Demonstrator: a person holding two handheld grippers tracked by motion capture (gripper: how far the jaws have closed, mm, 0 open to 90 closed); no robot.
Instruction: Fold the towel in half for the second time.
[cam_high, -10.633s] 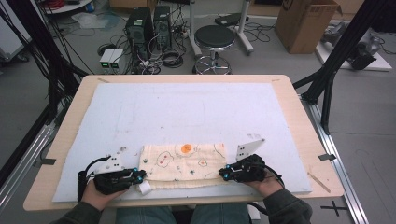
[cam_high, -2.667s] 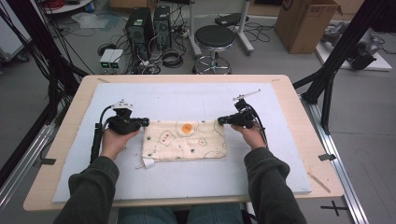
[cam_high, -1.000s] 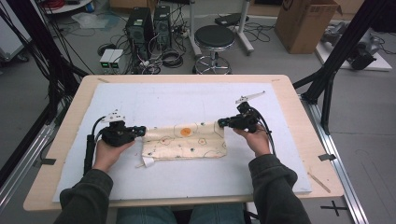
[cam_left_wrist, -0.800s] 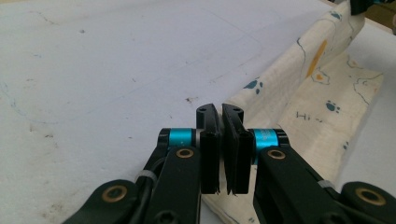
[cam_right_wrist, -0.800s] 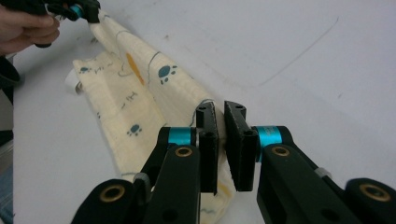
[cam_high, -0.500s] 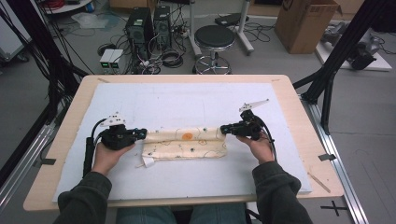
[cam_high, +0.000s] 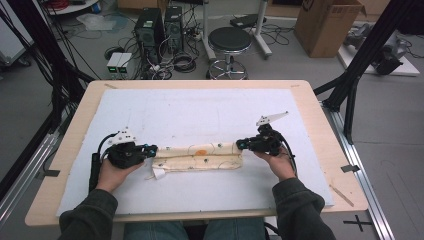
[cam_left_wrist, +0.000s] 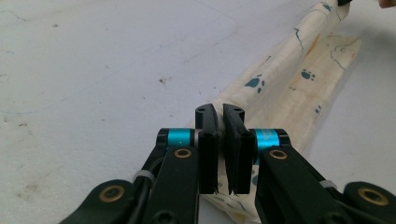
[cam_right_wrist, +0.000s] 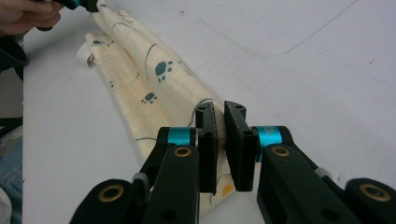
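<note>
Cloth (cam_high: 199, 156) printed with paw marks lies folded into a narrow strip toward the near edge of the white-covered counter (cam_high: 210, 112), so by my reading most of the folding is done and perhaps one more fold or a release is left. Each end is pinched: the left gripper (cam_high: 149, 148) and the right gripper (cam_high: 241, 145) are both clamped on the fabric. Both gripper views show the blue paw prints and doubled layers; the high view shows an orange spot (cam_high: 201, 152) and a white tag (cam_high: 158, 173).

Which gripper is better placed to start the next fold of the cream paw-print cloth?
Neither clearly: the left gripper and right gripper each pinch one end of the cream paw-print cloth, so probably both together.
</note>
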